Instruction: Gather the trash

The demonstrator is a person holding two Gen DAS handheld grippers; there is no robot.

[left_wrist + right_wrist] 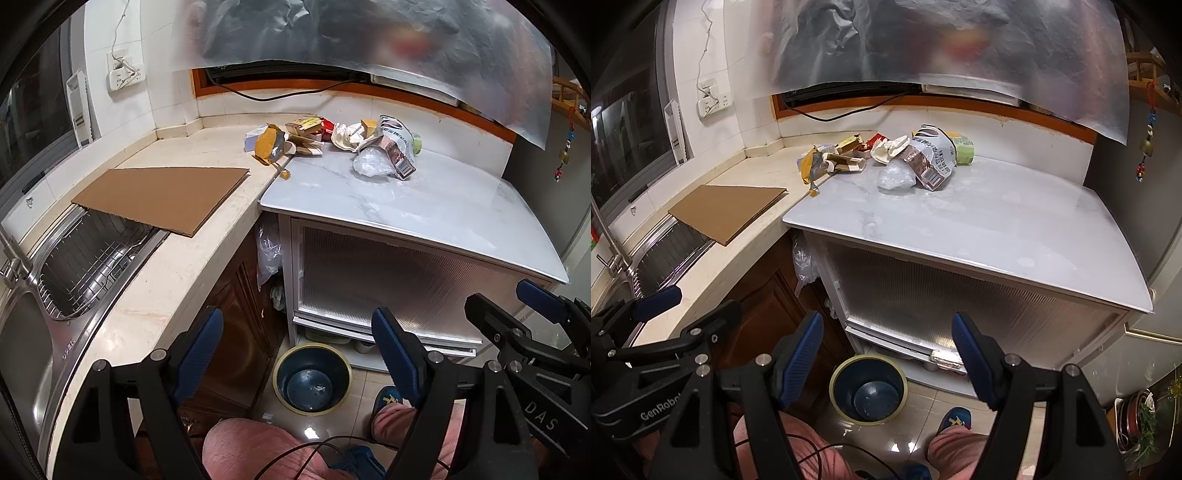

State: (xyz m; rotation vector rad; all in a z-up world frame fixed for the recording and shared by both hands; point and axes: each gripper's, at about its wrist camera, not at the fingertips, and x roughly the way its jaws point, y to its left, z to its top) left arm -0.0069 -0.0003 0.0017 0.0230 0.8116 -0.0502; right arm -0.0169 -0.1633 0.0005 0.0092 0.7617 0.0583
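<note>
A heap of trash lies at the back of the counter, where the beige worktop meets the white marble top. In it are a yellow wrapper, a brown printed snack bag, a clear plastic bag and small cartons. A dark blue bin stands empty on the floor below. My left gripper and right gripper hover side by side above the bin, far from the heap, both open with nothing between the blue pads.
A flat cardboard sheet partly covers the steel sink. A ribbed-front white cabinet sits under the marble top. A person's pink-trousered legs and blue slippers are beside the bin. A plastic sheet hangs over the window.
</note>
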